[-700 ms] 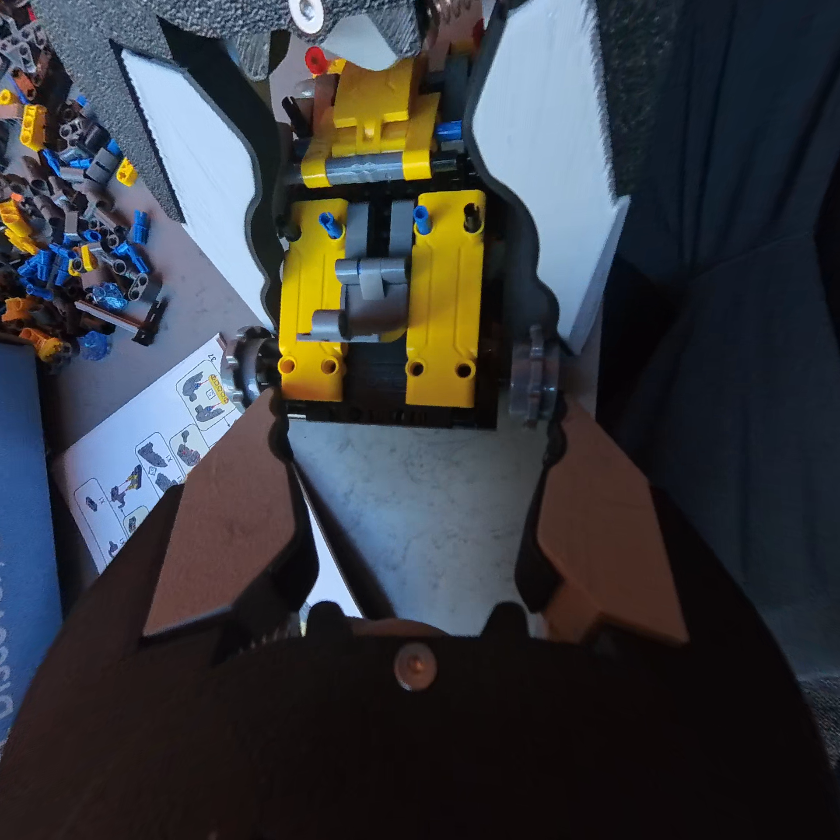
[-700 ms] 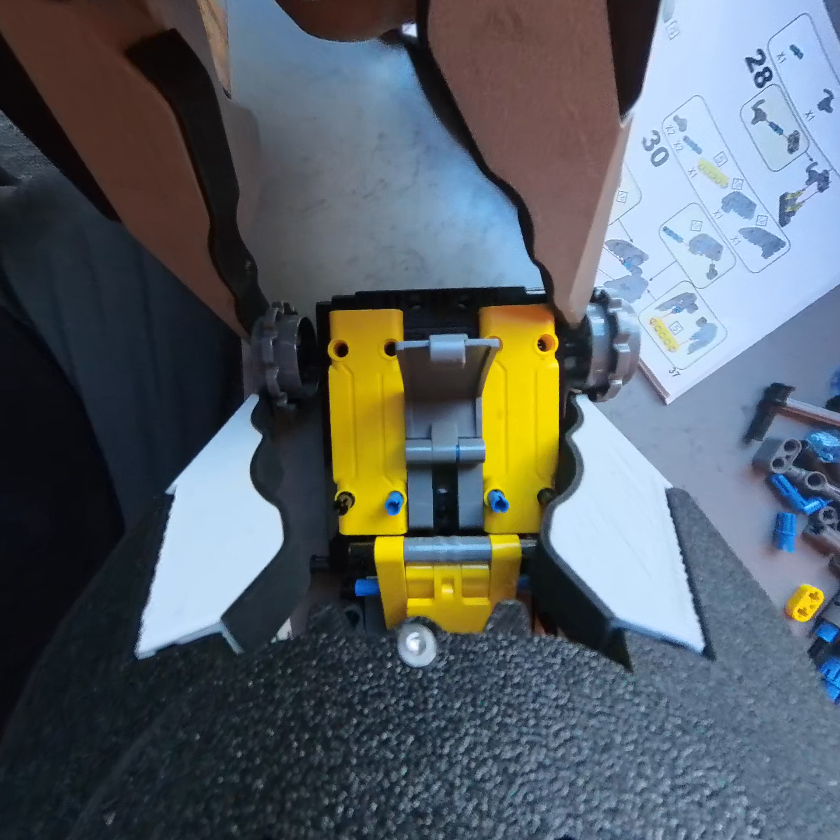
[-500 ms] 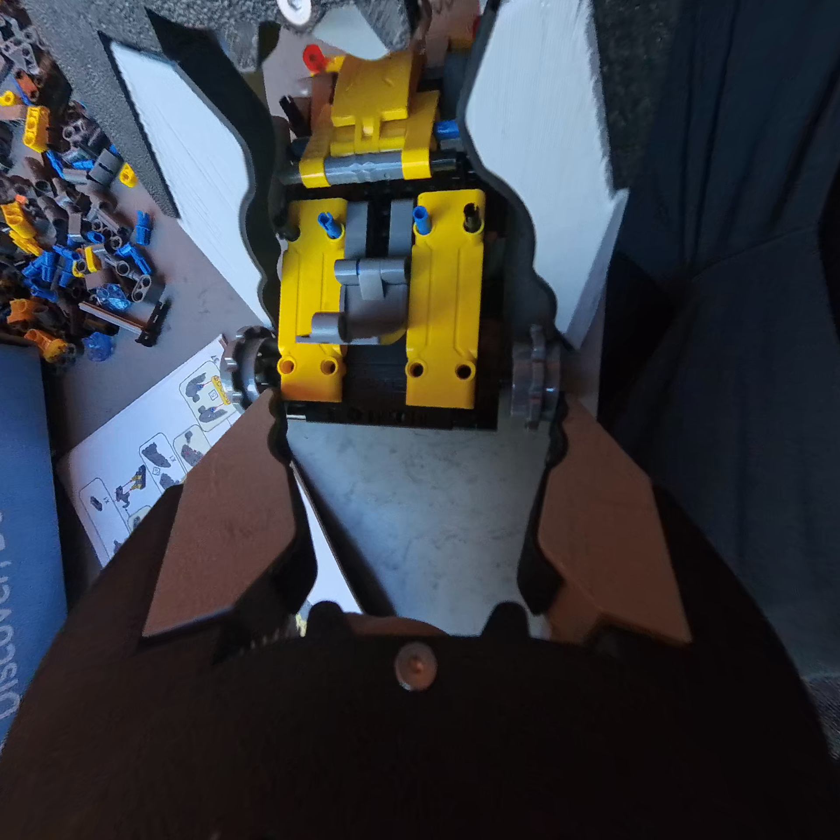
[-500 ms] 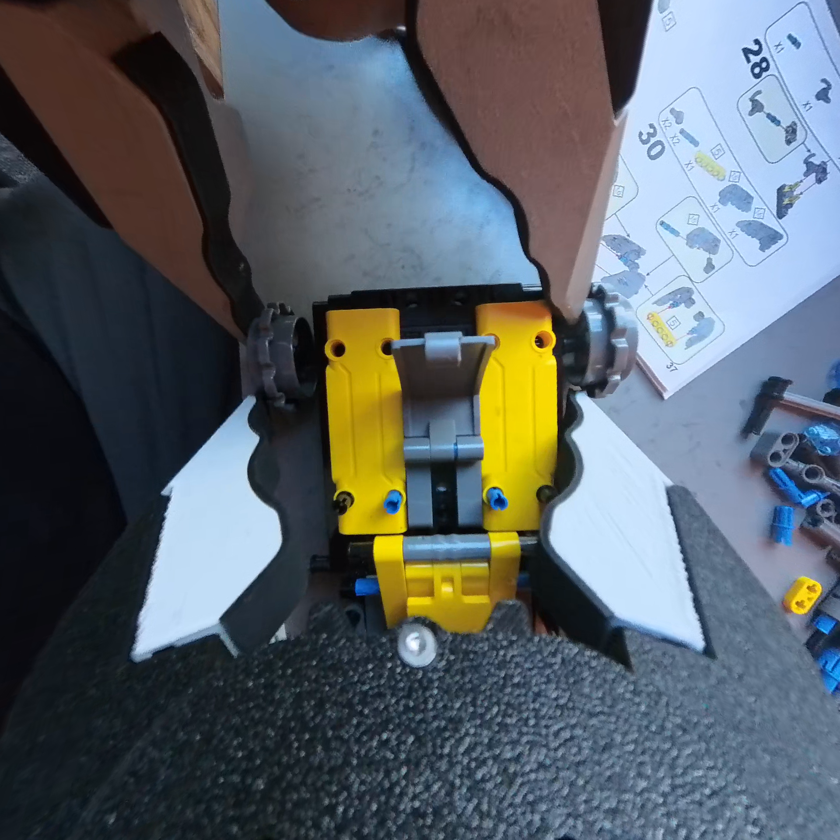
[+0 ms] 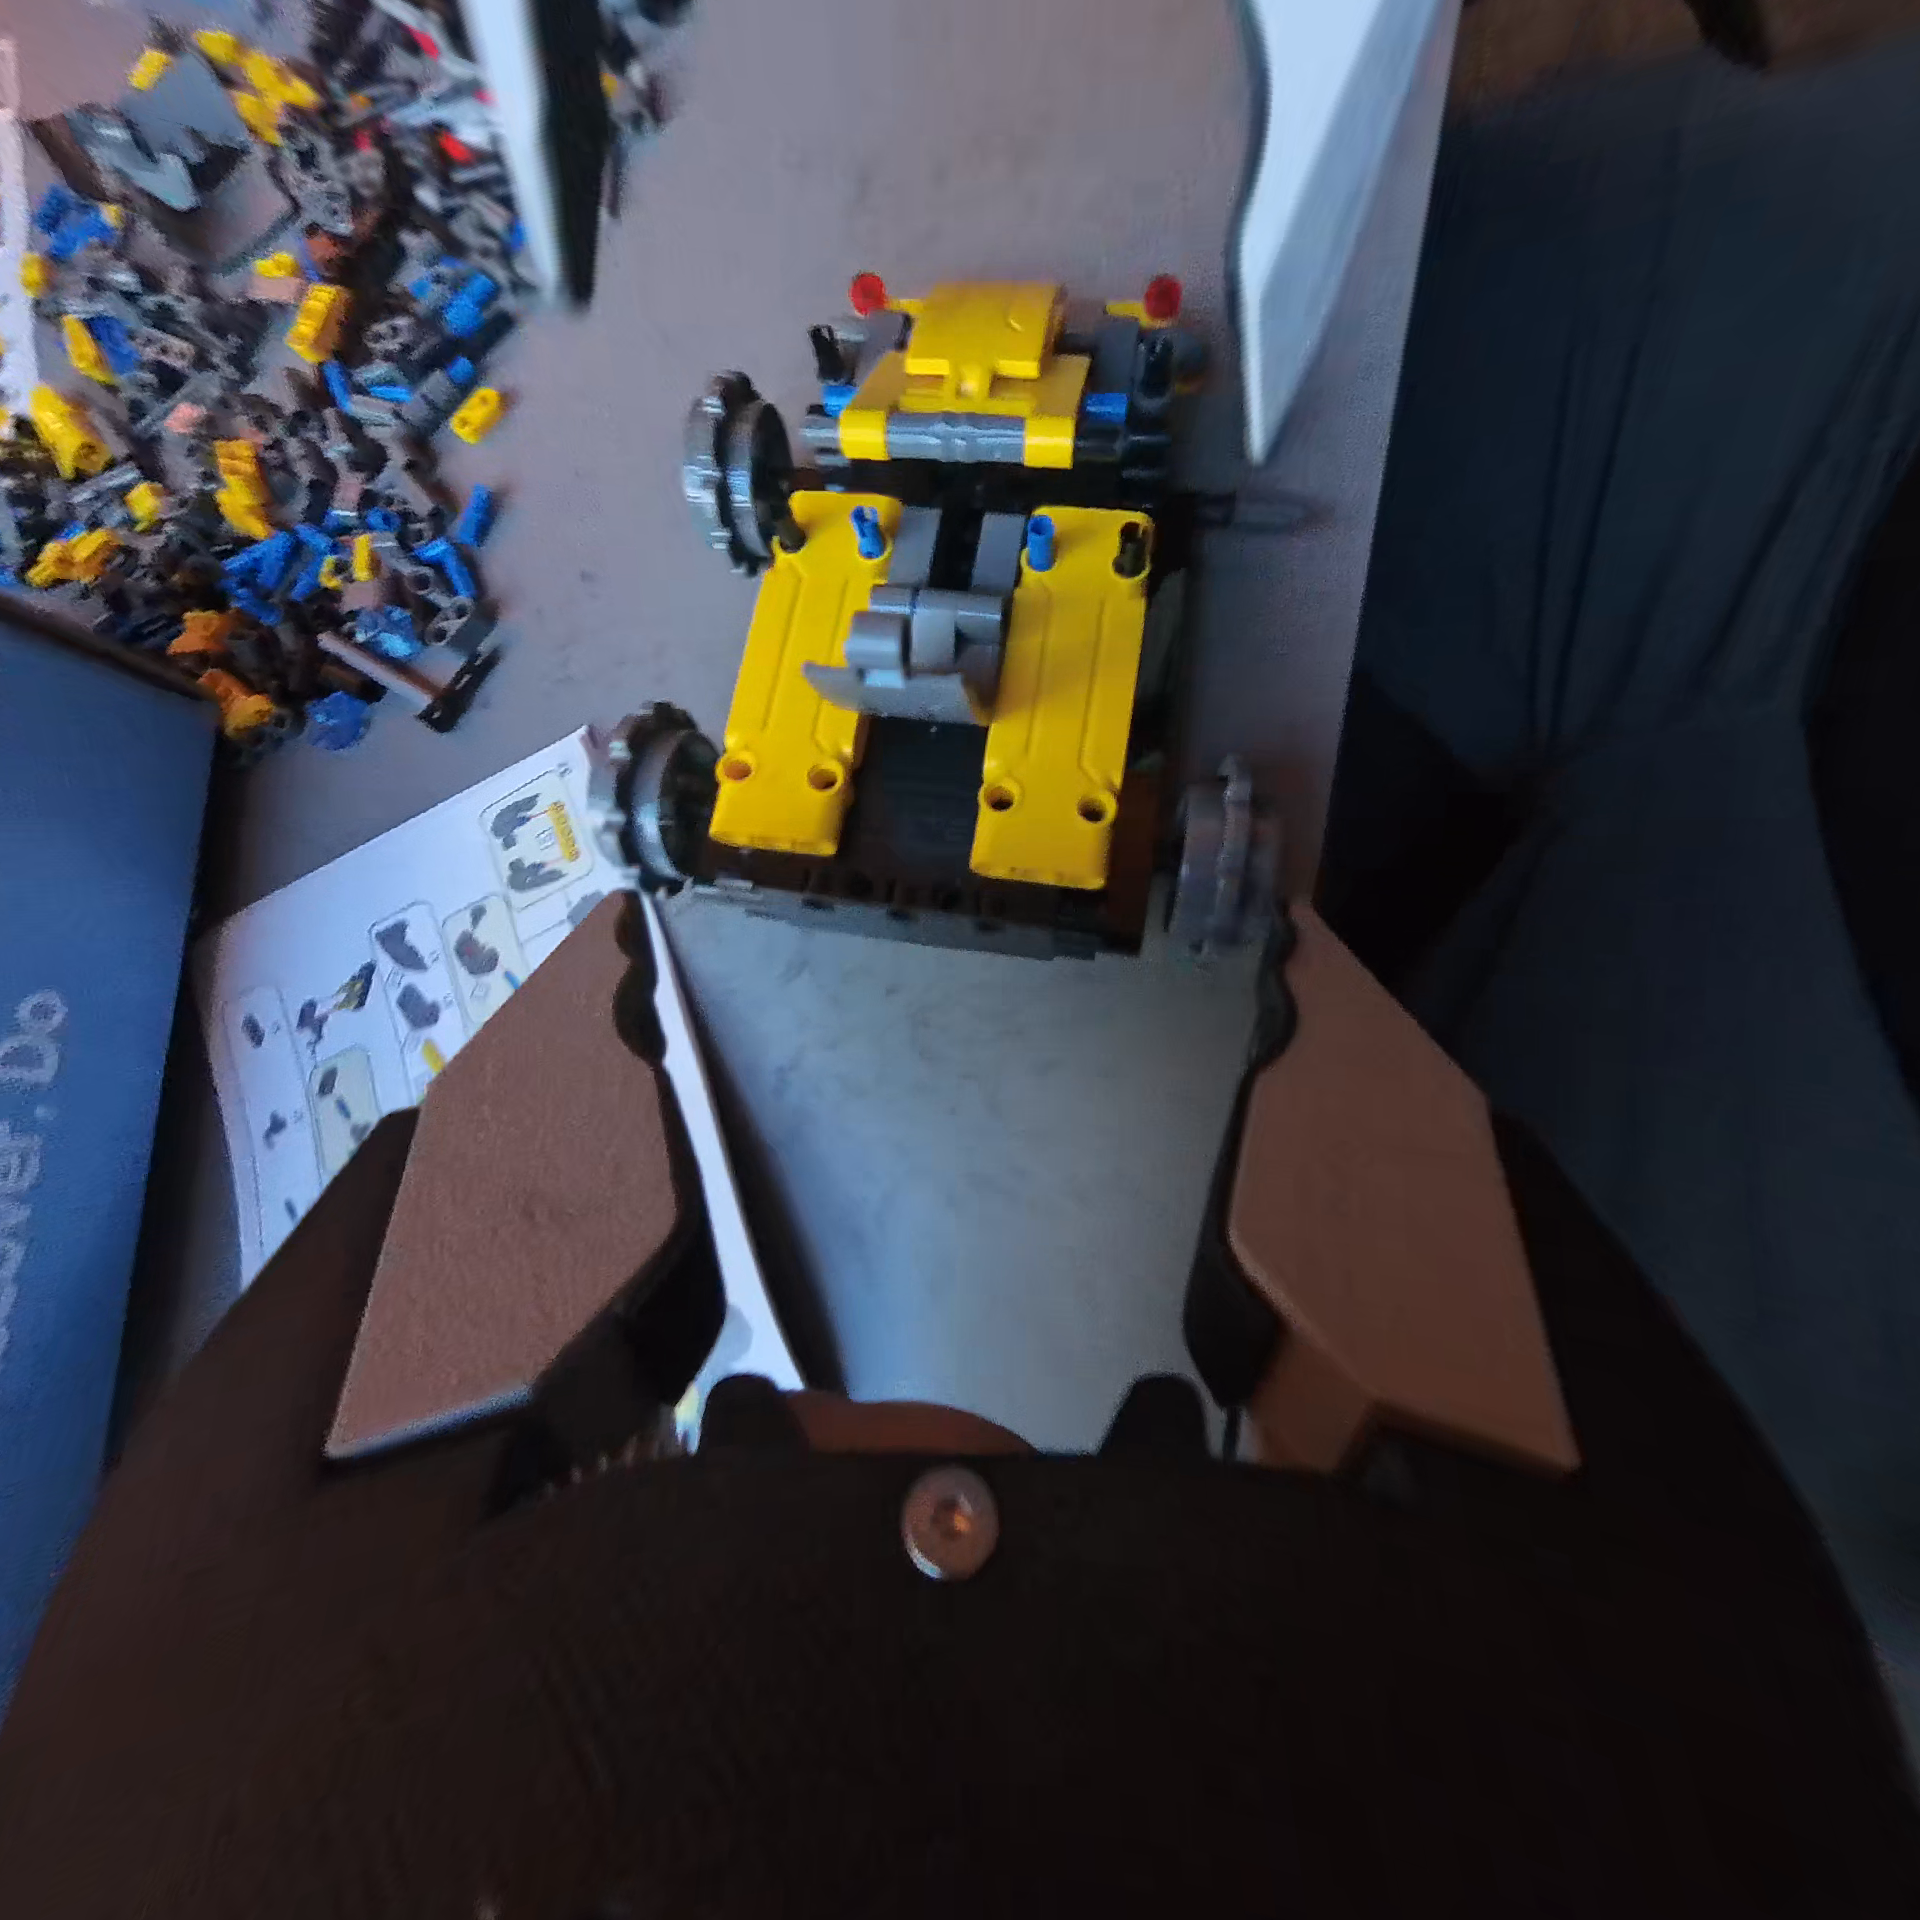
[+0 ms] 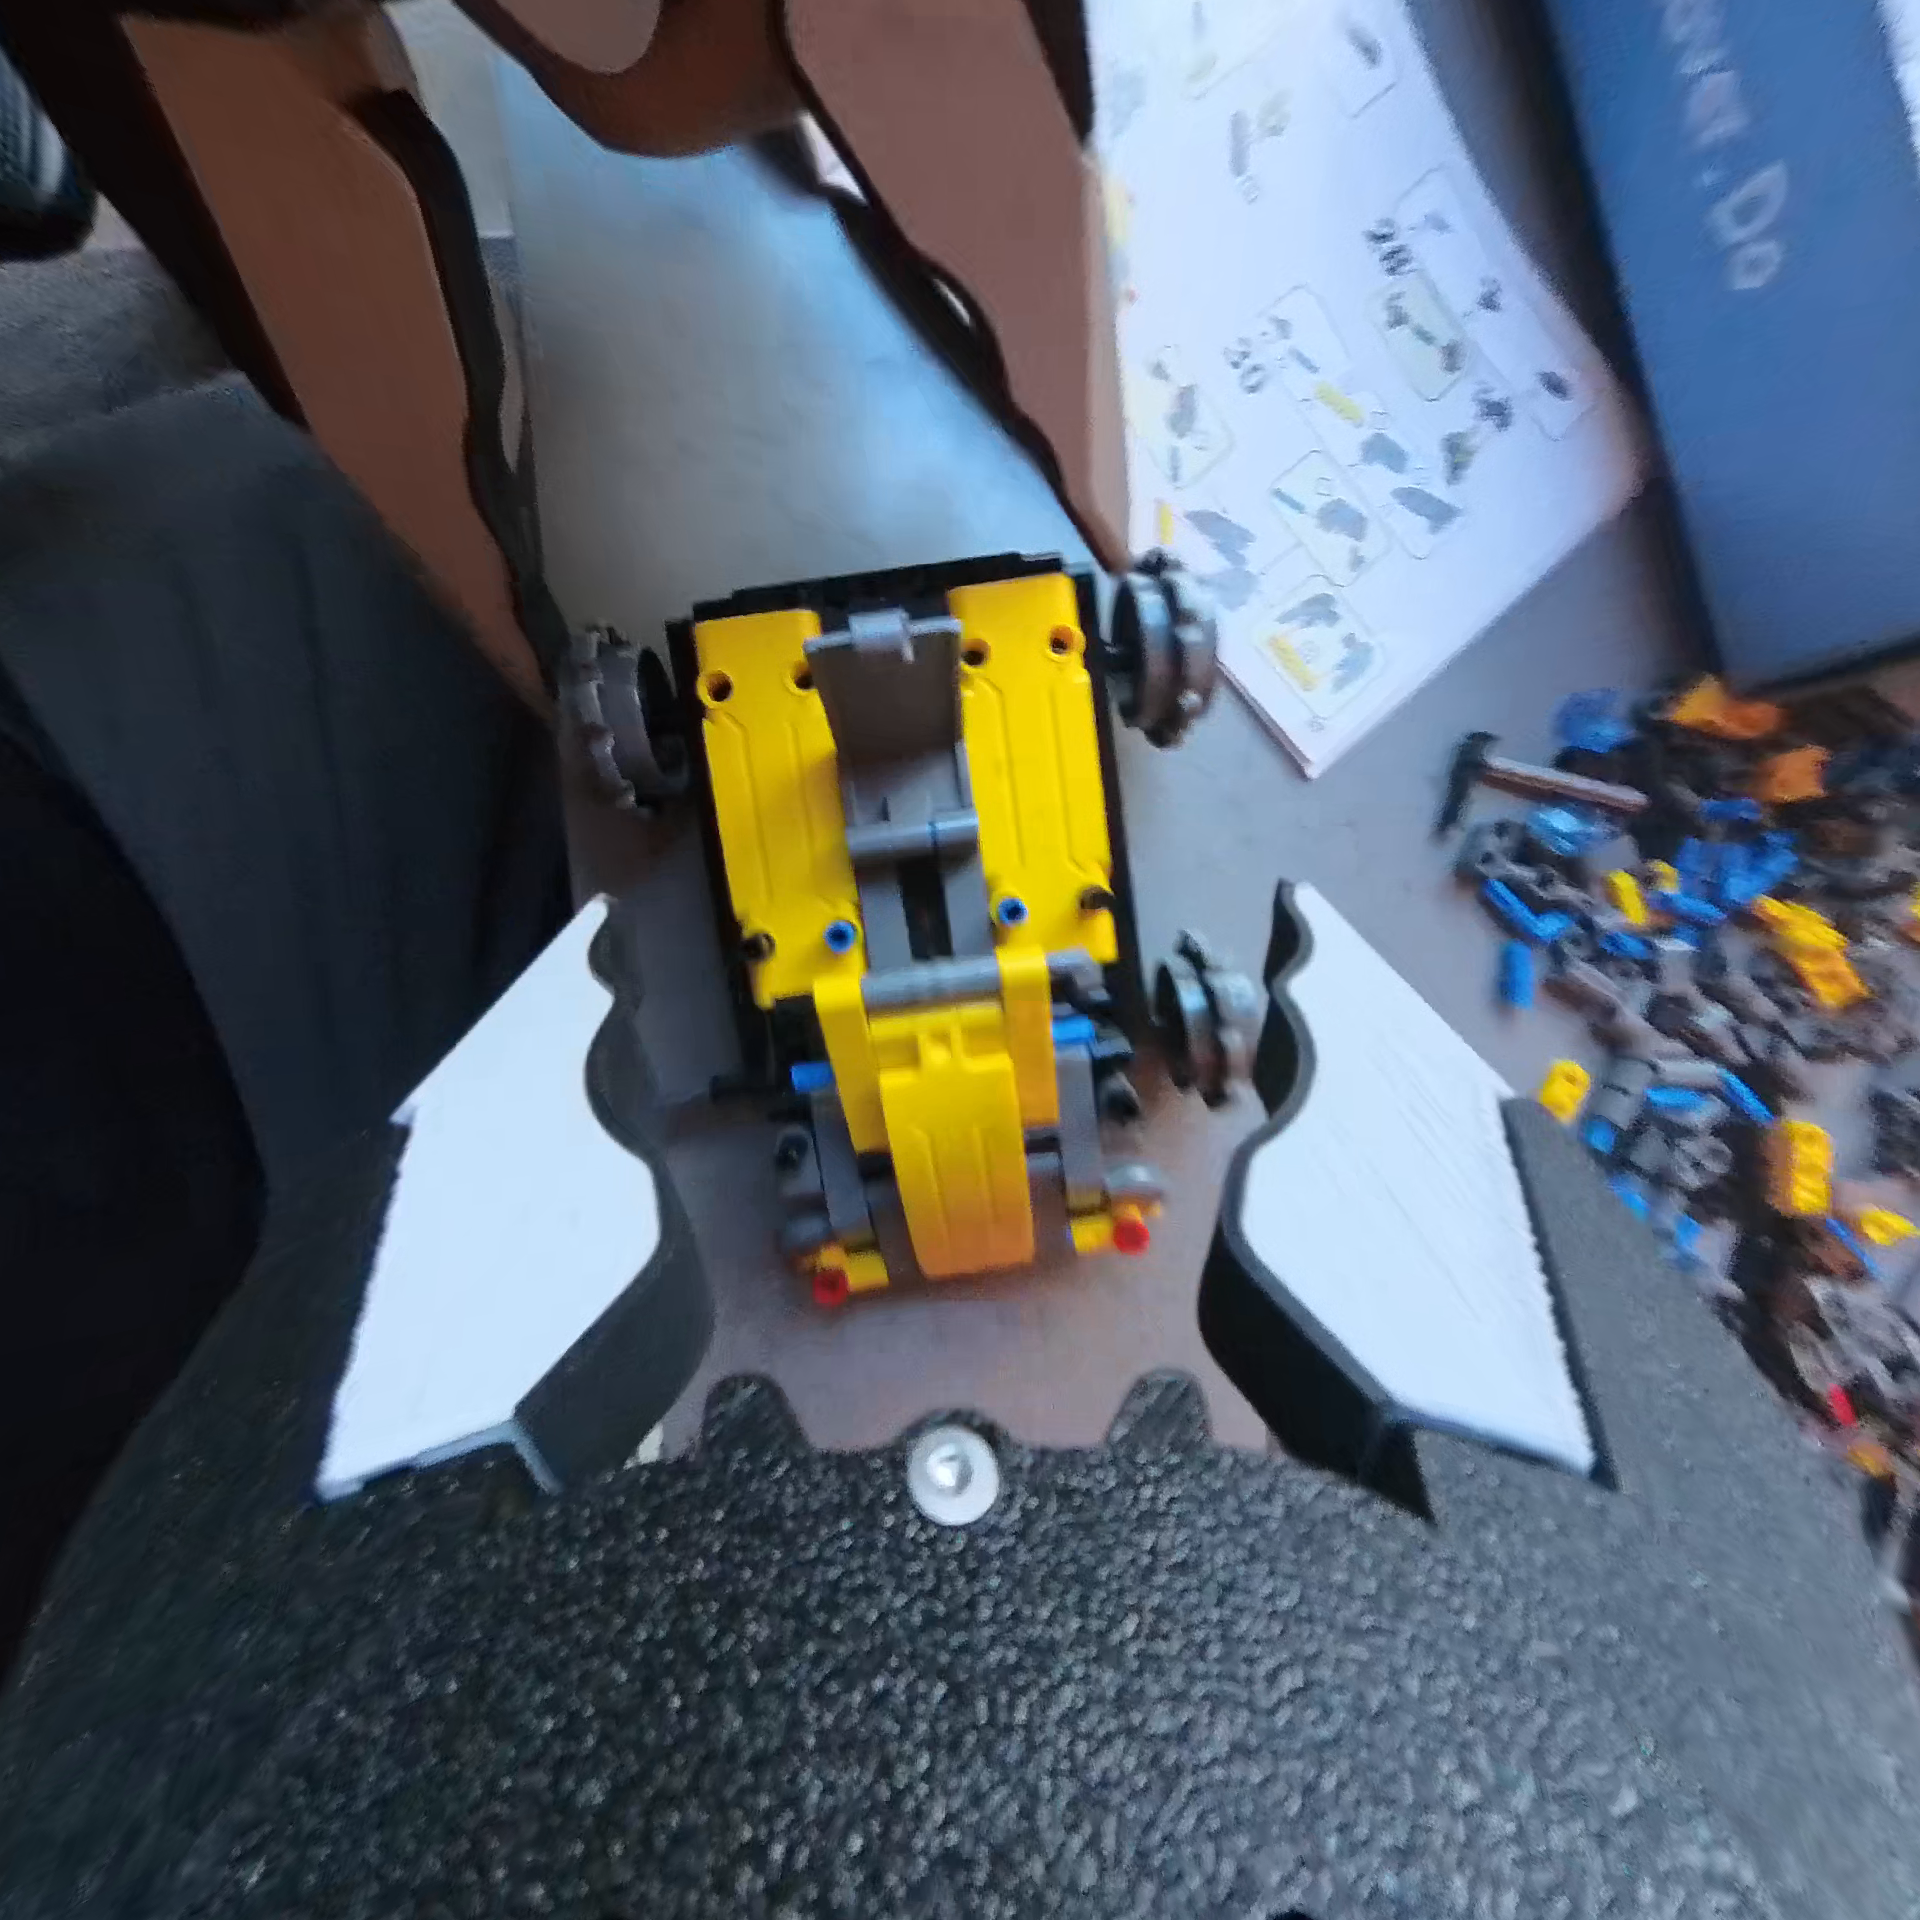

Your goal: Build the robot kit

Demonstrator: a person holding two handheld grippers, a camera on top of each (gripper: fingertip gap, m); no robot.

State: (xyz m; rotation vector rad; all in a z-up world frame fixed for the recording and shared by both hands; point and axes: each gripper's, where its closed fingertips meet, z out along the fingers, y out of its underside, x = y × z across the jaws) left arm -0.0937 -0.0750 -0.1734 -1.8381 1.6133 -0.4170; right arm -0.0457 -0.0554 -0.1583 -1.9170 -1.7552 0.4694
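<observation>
A yellow and black brick-built vehicle (image 5: 935, 644) with grey wheel hubs stands on the grey table (image 5: 966, 1143). My left gripper (image 5: 951, 925), with brown fingers, is open. Its tips sit just behind the two rear hubs, and I cannot tell whether they touch. My right gripper (image 6: 945, 904), with white fingers, is open around the vehicle's (image 6: 904, 883) front end, with a gap on both sides. In the left wrist view the white fingers (image 5: 1330, 208) show at the top. In the right wrist view the left gripper (image 6: 831, 613) shows beyond the vehicle.
A pile of loose blue, yellow and black parts (image 5: 260, 416) lies beside the vehicle and also shows in the right wrist view (image 6: 1714, 987). A white instruction booklet (image 5: 416, 987) and a blue box (image 5: 83, 1039) lie near it. Dark cloth (image 5: 1662, 727) runs along the table's edge. Across from one pair of fingers to the other is roughly 7 cm.
My right gripper has opened, let go of the vehicle's sides and drawn back. More of the vehicle's front now shows. The left gripper stays at the rear hubs.
</observation>
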